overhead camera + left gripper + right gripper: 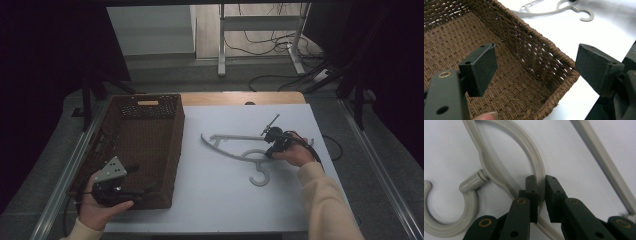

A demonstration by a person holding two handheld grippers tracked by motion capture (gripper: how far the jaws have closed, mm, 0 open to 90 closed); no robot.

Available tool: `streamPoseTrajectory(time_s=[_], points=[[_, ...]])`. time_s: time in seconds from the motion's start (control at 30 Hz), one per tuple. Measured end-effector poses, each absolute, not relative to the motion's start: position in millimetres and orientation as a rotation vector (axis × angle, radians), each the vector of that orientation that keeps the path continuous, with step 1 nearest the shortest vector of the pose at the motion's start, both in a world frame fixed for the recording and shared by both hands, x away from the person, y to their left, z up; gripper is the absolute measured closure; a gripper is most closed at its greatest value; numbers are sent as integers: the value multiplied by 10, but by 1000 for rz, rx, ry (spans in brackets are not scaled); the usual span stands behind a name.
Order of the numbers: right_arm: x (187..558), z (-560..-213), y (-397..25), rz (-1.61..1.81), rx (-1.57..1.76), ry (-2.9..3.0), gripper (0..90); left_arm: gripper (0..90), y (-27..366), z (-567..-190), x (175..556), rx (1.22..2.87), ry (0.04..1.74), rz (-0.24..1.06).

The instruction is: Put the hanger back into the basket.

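Brown woven basket [142, 145] along the table's [225, 200] left edge, nothing seen inside on its woven floor [449, 42]. Left gripper [131, 185] held at the basket's near end by the left hand [100, 207], jaws spread wide over the near right corner [571, 75], one inside the basket and one beyond its rim, gripping nothing.

Grey hanger [240, 147] flat on the table's right half, well apart from the basket, hook [259, 177] toward the near edge. Right gripper [272, 150] on it, in the right hand [295, 152]; cable trailing off toward the right edge. Nothing lying between basket and hanger.

Right gripper view: jaws nearly together, pinching the curved rib [534, 152] of the hanger close beside the hook's neck [471, 182], straight bar [604, 167] farther off. Left gripper view: hanger [564, 10] lying past the basket wall. Beyond the table's far edge, a stand [260, 30] and cables [270, 45] on the floor.
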State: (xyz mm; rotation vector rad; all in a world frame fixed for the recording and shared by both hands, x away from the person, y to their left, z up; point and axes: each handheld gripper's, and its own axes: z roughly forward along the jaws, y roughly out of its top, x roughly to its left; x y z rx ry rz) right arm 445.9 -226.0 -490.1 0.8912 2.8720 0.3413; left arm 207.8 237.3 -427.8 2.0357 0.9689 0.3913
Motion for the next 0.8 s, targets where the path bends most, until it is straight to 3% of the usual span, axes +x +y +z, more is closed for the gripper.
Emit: streamPoseTrajectory(time_s=[0.33,0.8], points=[[4438,-4846,-2299,368,890,2844,817,180,2406,-4272,2073,2033,972,396],[4246,-4433,-2426,659,932,2832,816,185,2368,-4273,2078,2032,964,395]])
